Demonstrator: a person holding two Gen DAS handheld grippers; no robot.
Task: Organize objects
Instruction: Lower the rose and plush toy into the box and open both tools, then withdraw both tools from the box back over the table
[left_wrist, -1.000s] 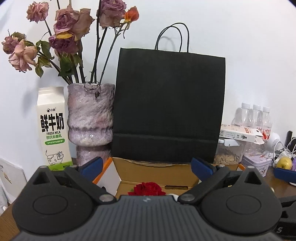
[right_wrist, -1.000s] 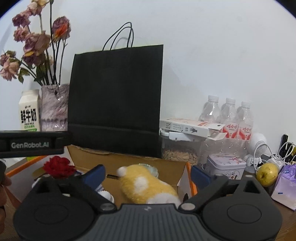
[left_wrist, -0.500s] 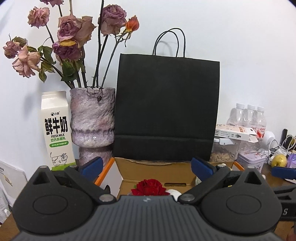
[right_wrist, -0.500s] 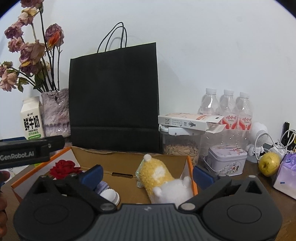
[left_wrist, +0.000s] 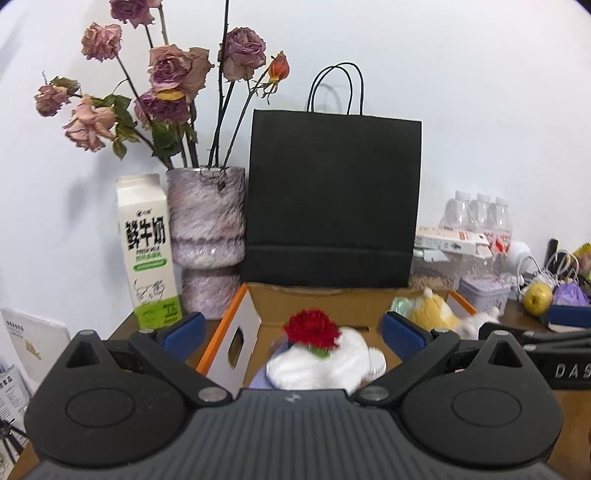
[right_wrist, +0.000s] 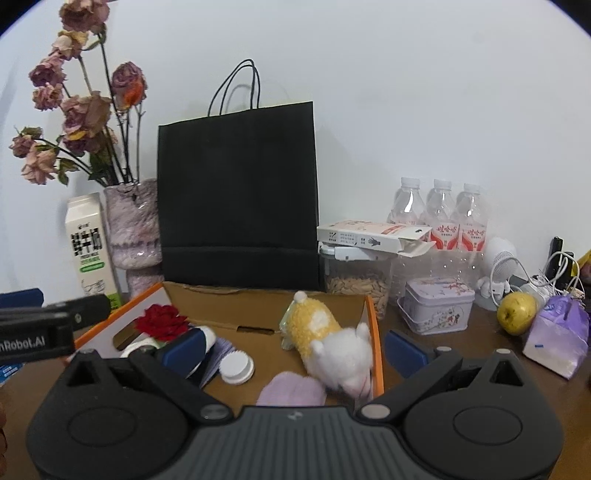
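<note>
An open cardboard box (left_wrist: 325, 306) with orange edges stands in front of a black paper bag. In it lie a red rose (left_wrist: 312, 328) on a white object (left_wrist: 321, 363), a yellow-and-white plush toy (right_wrist: 325, 339), a white cap (right_wrist: 236, 367) and a purple fuzzy item (right_wrist: 290, 391). My left gripper (left_wrist: 291, 332) is open over the box's left half, with nothing between its fingers. My right gripper (right_wrist: 294, 350) is open over the right half, the plush toy lying between and below its fingers. Each gripper shows at the edge of the other's view.
Behind the box stand the black paper bag (left_wrist: 332, 199), a vase of dried roses (left_wrist: 207, 229) and a milk carton (left_wrist: 146, 247). To the right are water bottles (right_wrist: 439, 218), a seed jar (right_wrist: 354, 284), a tin (right_wrist: 437, 310), an apple (right_wrist: 516, 313), a purple pack (right_wrist: 557, 336) and cables.
Both grippers have drawn back and up from the box, so more of its inside shows. The plush toy looks farther off. Both stay open.
</note>
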